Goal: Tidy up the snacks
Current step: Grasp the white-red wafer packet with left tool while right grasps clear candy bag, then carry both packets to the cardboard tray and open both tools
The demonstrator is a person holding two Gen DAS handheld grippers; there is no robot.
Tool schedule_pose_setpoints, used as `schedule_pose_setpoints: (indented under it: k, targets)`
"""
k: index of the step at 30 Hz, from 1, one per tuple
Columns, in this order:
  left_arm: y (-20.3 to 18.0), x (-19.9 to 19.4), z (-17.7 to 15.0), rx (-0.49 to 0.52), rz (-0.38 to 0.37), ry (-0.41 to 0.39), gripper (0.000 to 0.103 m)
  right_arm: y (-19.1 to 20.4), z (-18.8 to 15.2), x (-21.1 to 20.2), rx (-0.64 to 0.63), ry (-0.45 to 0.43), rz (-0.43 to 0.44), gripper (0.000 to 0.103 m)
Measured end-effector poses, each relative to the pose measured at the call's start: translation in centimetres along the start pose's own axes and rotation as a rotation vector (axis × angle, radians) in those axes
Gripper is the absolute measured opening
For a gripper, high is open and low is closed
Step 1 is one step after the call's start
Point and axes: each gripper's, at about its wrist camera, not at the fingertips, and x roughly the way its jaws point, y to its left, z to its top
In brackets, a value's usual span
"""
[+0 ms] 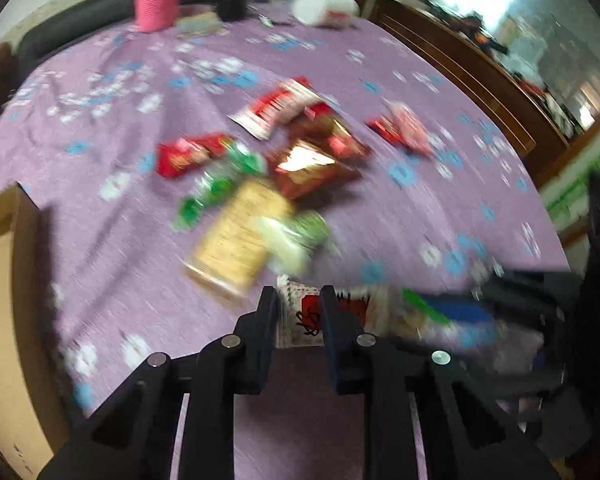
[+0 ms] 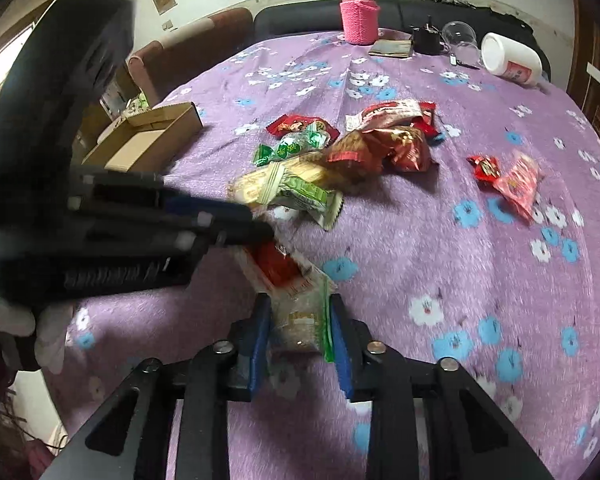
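Observation:
Blur softens the left wrist view, where my left gripper (image 1: 298,293) is shut on a white and red snack packet (image 1: 300,320) just above the purple flowered cloth (image 1: 112,216). In the right wrist view the same gripper (image 2: 262,227) reaches in from the left with that packet (image 2: 278,266) hanging under its tips. My right gripper (image 2: 299,298) is shut on a clear packet with a green edge (image 2: 300,320), right beside the white and red one. A heap of loose snacks (image 2: 340,152) lies beyond both grippers.
An open cardboard box (image 2: 148,140) stands at the left edge of the table. Two red packets (image 2: 508,176) lie apart to the right. A pink-sleeved bottle (image 2: 360,20), a dark cup, a clear cup and a tipped white jar (image 2: 508,60) line the far side. A white-gloved hand (image 2: 48,340) holds the left gripper.

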Motion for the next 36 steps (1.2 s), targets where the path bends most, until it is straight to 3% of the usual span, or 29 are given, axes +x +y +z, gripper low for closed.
schedule_pose_setpoints:
  k: [6, 8, 10, 13, 19, 21, 23, 24, 27, 28, 29, 32, 36]
  targets:
    - [-2.6, -2.3, -3.9, 0.136, -0.023, -0.016, 0.018, -1.9, -2.2, -2.1, 0.043, -0.002, -0.047, 0.029]
    - [-3.7, -3.1, -4.7, 0.198, 0.011, -0.048, 0.026, -2.4, -2.9, -2.8, 0.06, -0.002, -0.049, 0.029]
    - [-4.7, -3.3, -4.5, 0.246, 0.044, -0.085, 0.045, -2.8, -3.2, -3.1, 0.08, -0.002, -0.044, 0.029]
    - [-6.4, -2.7, -3.7, 0.39, 0.133, -0.146, 0.05, -3.0, -3.6, -3.3, 0.106, -0.004, -0.03, 0.029]
    - [-7.5, 1.1, -2.6, 0.558, 0.184, -0.093, 0.052, -3.7, -4.3, -3.6, 0.121, -0.003, 0.001, 0.032]
    - [-7.1, 1.1, -2.4, 0.531, 0.15, -0.084, 0.051, -3.3, -4.5, -3.7, 0.101, -0.007, -0.007, 0.034]
    - [-6.7, 0.9, -2.5, 0.486, 0.09, -0.06, 0.032, -2.7, -4.7, -3.7, 0.074, -0.008, -0.01, 0.048]
    - [-6.8, 0.9, -2.8, 0.485, 0.067, -0.055, 0.027, -2.3, -4.7, -3.7, 0.064, -0.01, -0.01, 0.05]
    - [-6.8, 0.6, -3.4, 0.453, 0.08, -0.063, 0.026, -1.3, -5.0, -3.6, 0.028, -0.022, -0.064, 0.052]
    - [-6.8, 0.5, -3.4, 0.433, 0.072, -0.068, 0.024, -1.1, -5.0, -3.5, 0.023, -0.023, -0.082, 0.038]
    - [-6.5, 0.3, -3.6, 0.406, 0.066, -0.076, 0.023, -0.9, -5.0, -3.6, 0.019, -0.019, -0.087, 0.033]
    - [-5.4, -0.8, -3.9, 0.327, 0.046, -0.103, 0.022, -0.5, -4.9, -4.1, 0.027, -0.026, -0.076, 0.027]
    - [-3.2, -3.6, -4.6, 0.211, 0.023, -0.167, 0.022, 0.0, -4.8, -5.2, 0.036, -0.042, -0.068, 0.027]
